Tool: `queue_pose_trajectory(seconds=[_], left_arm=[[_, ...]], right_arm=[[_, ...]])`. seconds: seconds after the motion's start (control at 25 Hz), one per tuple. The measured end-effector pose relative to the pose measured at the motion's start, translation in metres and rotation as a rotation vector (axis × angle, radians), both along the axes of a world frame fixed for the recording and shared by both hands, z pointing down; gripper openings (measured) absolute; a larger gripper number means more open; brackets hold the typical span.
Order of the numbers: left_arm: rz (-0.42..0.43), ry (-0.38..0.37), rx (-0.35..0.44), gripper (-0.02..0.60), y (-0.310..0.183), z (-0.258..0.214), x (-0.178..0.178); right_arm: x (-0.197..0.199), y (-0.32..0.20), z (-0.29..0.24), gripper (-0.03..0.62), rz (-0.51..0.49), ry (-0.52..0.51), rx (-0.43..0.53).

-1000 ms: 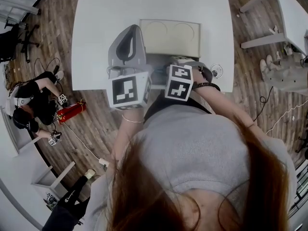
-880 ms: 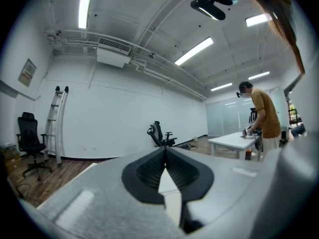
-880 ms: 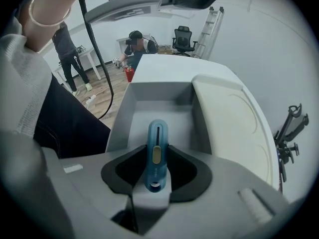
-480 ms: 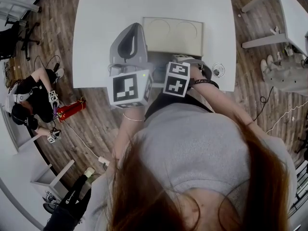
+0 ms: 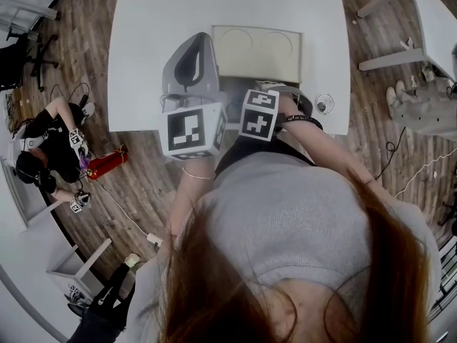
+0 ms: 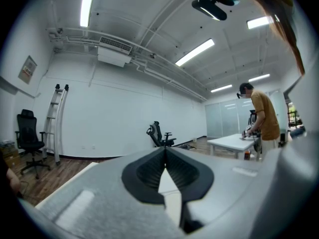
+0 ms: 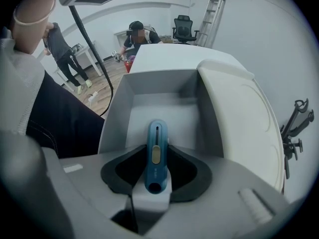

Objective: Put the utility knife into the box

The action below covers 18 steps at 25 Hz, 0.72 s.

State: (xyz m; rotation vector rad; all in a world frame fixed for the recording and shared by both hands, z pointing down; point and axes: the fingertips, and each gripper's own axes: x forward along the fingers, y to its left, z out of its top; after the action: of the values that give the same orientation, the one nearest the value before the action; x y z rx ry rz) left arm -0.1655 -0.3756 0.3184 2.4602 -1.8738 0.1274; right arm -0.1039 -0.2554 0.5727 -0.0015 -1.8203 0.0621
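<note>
White table [image 5: 143,41] holds the box [image 7: 149,106]; above it, seemingly, right gripper [image 7: 156,158] jaws pinch the utility knife [image 7: 156,136].

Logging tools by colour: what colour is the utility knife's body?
Blue utility knife, yellowish slider; right gripper view.

The utility knife [image 7: 156,158] is blue with a dull yellow slider. The box [image 7: 117,116] is pale grey inside, and its lid [image 7: 239,123] is cream. The left gripper [image 6: 165,151] and right gripper [image 7: 157,145] have grey bodies with black jaw pads. Each marker cube [image 5: 191,131] carries a black-and-white pattern of squares. The table [image 5: 228,6] is white. The floor [image 5: 136,181] is brown wood plank. The fire extinguisher [image 5: 107,164] is red.
</note>
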Motion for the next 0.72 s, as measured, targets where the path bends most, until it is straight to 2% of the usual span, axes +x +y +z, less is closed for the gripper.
queue_pose_trajectory(seconds=[0.36, 0.44, 0.6, 0.72], left_arm=[[0.018, 0.003, 0.012, -0.006, 0.0, -0.005, 0.005], [0.025, 0.0, 0.012, -0.006, 0.0, -0.004, 0.006], [0.04, -0.002, 0.005, -0.006, -0.001, -0.002, 0.012], [0.05, 0.006, 0.005, -0.006, -0.003, -0.004, 0.014]], right_arm=[[0.0, -0.002, 0.0, 0.142, 0.003, -0.015, 0.019], [0.0, -0.004, -0.002, 0.184, 0.029, -0.039, 0.016], [-0.002, -0.003, -0.017, 0.187, 0.107, -0.144, -0.064], [-0.005, -0.013, -0.046, 0.187, 0.179, -0.265, -0.074]])
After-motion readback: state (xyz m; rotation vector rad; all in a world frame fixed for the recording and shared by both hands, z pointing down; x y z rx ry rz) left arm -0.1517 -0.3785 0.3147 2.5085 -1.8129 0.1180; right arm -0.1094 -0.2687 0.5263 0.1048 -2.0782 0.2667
